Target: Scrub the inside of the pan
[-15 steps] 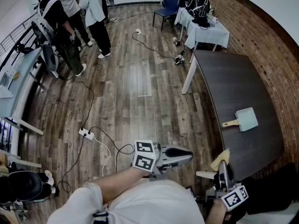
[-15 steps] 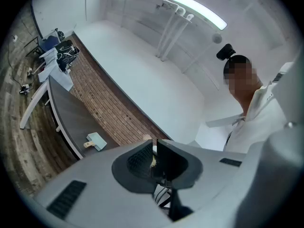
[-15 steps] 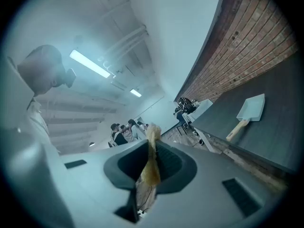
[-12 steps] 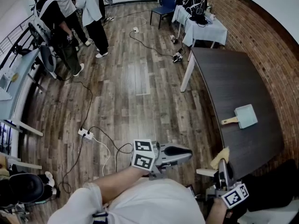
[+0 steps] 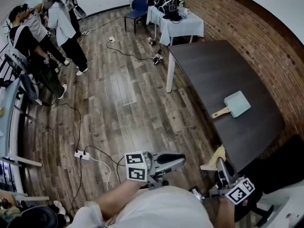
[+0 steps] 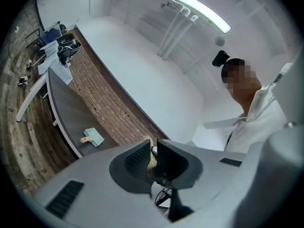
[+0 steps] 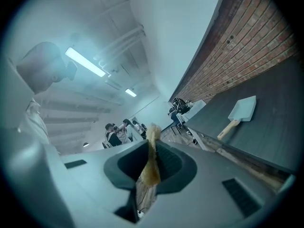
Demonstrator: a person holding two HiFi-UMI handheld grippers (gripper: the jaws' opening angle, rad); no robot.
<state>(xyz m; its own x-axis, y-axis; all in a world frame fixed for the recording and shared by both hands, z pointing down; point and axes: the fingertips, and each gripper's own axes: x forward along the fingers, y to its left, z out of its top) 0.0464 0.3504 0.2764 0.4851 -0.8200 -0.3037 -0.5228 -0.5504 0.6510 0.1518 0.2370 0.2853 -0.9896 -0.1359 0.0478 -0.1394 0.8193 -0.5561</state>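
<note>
A pale blue square pan [image 5: 232,104] with a wooden handle lies on the dark table [image 5: 213,70]; it also shows in the left gripper view [image 6: 92,137] and the right gripper view [image 7: 241,110]. My right gripper [image 5: 221,164] is shut on a yellow sponge [image 5: 218,154] near the table's front corner, well short of the pan. The sponge [image 7: 152,160] stands upright between the jaws of the right gripper [image 7: 153,148]. My left gripper [image 5: 182,159] hangs shut over the floor and holds nothing. In its own view the left gripper [image 6: 153,150] points toward the table.
Several people [image 5: 57,27] stand at the far left of the room. Cables and a power strip [image 5: 80,154] lie on the wooden floor. A cloth-covered table with a bag [image 5: 173,18] and a blue chair [image 5: 137,6] stand beyond the dark table. A brick wall [image 5: 256,37] runs along the right.
The head view has swung, so the table and pan now sit further left and higher in the picture. Both grippers keep their pose, the right one still holding the sponge.
</note>
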